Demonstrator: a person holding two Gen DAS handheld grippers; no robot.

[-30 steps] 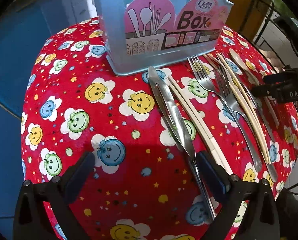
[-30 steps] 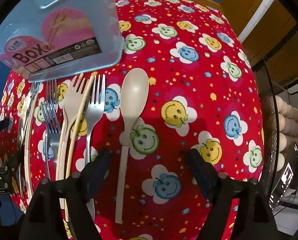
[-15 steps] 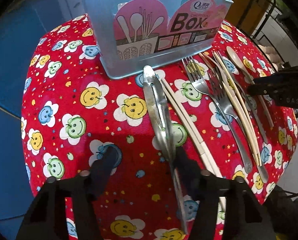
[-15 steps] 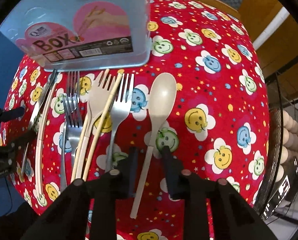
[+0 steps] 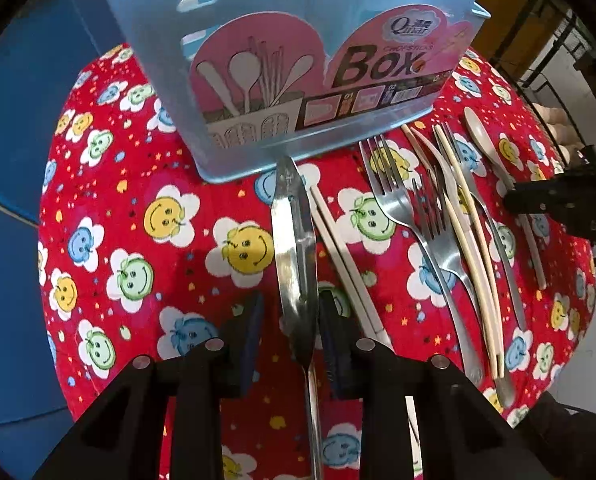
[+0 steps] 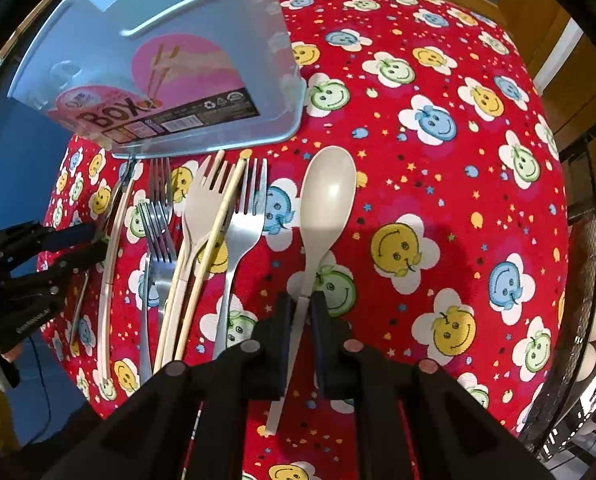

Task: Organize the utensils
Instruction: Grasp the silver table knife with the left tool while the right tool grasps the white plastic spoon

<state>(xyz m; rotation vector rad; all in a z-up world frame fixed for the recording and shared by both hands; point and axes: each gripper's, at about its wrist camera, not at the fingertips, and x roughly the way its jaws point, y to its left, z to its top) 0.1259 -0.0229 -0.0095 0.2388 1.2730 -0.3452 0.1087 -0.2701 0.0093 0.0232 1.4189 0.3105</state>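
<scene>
1. Red cloth printed with smiling flowers covers the surface point(image 6: 477, 208); a blue utensil box point(image 5: 298, 60) stands at its far edge, and nothing can be seen inside it from these views.
2. Progress, as I judge it: barely begun. The whole row lies on the cloth just near of the box: steel knife point(image 5: 292, 240), white chopsticks point(image 5: 337, 248), steel forks point(image 5: 421, 232), beige fork point(image 6: 202, 216) and beige spoon point(image 6: 325, 204).
3. Left claw point(image 5: 288, 332) is closing around the knife, whose blade runs between the jaws toward the box. The right pad looks close against the blade; a gap remains on the left.
4. Right claw point(image 6: 298, 320) is closing on the spoon's thin handle, nearly shut, pads at or almost at its sides; the bowl lies just beyond.
5. Left to do: lift both, drop them into the box, then the rest.
</scene>
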